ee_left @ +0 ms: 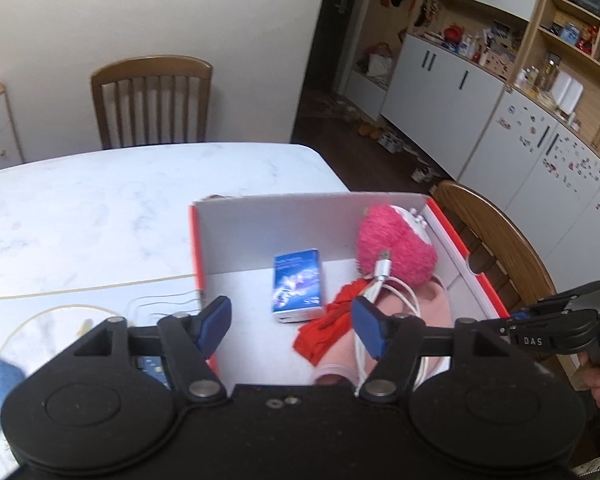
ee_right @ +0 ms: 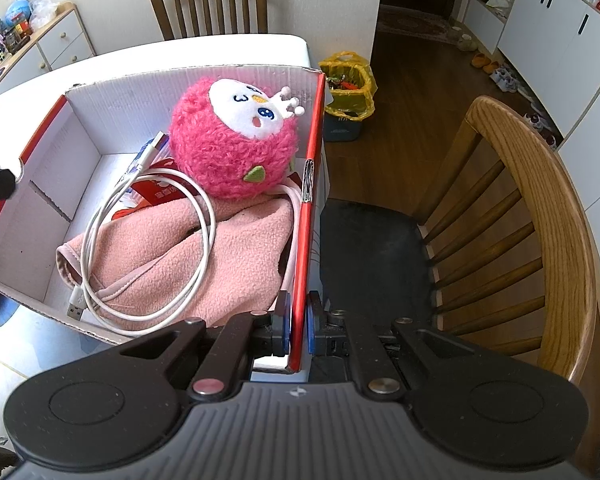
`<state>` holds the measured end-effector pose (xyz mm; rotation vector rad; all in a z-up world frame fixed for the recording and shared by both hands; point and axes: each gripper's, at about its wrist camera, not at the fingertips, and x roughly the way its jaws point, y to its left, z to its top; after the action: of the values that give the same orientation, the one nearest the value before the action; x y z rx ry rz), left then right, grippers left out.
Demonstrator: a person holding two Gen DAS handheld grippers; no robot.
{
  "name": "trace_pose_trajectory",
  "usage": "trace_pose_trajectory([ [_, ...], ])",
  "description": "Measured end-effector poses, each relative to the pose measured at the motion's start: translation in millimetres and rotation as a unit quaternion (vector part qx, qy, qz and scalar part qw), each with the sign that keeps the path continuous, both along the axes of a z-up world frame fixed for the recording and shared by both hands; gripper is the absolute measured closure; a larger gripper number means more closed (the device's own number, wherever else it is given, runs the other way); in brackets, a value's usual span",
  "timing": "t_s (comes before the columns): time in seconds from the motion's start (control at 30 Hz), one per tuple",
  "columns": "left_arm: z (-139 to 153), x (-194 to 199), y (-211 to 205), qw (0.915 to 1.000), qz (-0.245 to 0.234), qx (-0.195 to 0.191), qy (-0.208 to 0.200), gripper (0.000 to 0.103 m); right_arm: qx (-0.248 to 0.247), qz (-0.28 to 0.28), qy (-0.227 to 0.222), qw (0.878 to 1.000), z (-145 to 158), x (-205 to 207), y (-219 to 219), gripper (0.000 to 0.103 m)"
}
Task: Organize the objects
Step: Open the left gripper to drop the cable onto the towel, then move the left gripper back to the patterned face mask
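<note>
A white cardboard box with red rims [ee_left: 300,208] [ee_right: 140,92] sits on the white table. It holds a pink plush toy [ee_left: 394,246] [ee_right: 232,148], a coiled white USB cable [ee_left: 396,288] [ee_right: 148,256], a pink fleece cloth [ee_right: 228,256], a red item [ee_left: 324,328] and a blue card box [ee_left: 298,284]. My left gripper [ee_left: 296,326] is open and empty above the box's near left wall. My right gripper [ee_right: 298,322] is shut on the box's red right wall [ee_right: 306,240] and also shows in the left wrist view [ee_left: 516,316].
The marble-look table [ee_left: 100,208] stretches left and far. Wooden chairs stand at the far end [ee_left: 152,100] [ee_right: 210,0] and right of the box [ee_right: 520,220]. A bin with a yellow bag [ee_right: 348,92] stands on the floor. A round mat [ee_left: 52,328] lies near left.
</note>
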<state>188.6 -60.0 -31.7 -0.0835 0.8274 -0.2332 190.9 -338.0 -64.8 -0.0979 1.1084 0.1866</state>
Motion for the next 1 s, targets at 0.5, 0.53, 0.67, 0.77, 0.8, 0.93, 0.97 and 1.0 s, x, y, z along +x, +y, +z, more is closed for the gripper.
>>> trace_pose_trajectory([
  [0.5, 12.9, -36.9, 76.2, 0.9956, 0.09, 0.025, -0.014, 0.001, -0.003, 0.002, 0.0, 1.0, 0.8, -0.5, 0.0, 0.095],
  [0.53, 11.1, -39.0, 81.8, 0.995, 0.095, 0.029, -0.012, 0.001, -0.003, 0.002, 0.0, 1.0, 0.7, -0.4, 0.2, 0.095],
  [0.67, 0.3, -46.5, 102.7, 0.9919, 0.12, 0.043, 0.0, 0.001, -0.005, 0.002, 0.0, 1.0, 0.9, -0.5, 0.7, 0.095],
  [0.77, -11.6, -52.7, 113.8, 0.9899, 0.131, 0.051, 0.013, 0.001, -0.007, 0.002, -0.001, 1.0, 1.7, -0.8, 1.6, 0.095],
  [0.8, -15.8, -54.4, 116.5, 0.9893, 0.135, 0.053, 0.018, 0.001, -0.007, 0.002, -0.001, 1.0, 2.2, -0.9, 1.9, 0.095],
  [0.93, -34.7, -59.9, 123.4, 0.9876, 0.142, 0.051, 0.044, 0.001, -0.008, 0.002, -0.001, 1.0, 2.4, -0.9, 2.1, 0.096],
  [0.97, -40.2, -61.2, 123.7, 0.9872, 0.143, 0.052, 0.049, 0.001, -0.009, 0.003, -0.001, 1.0, 2.3, -0.9, 2.3, 0.096],
  [1.0, -45.4, -62.2, 123.6, 0.9868, 0.143, 0.054, 0.054, 0.001, -0.009, 0.002, -0.001, 1.0, 2.2, -0.9, 2.2, 0.096],
])
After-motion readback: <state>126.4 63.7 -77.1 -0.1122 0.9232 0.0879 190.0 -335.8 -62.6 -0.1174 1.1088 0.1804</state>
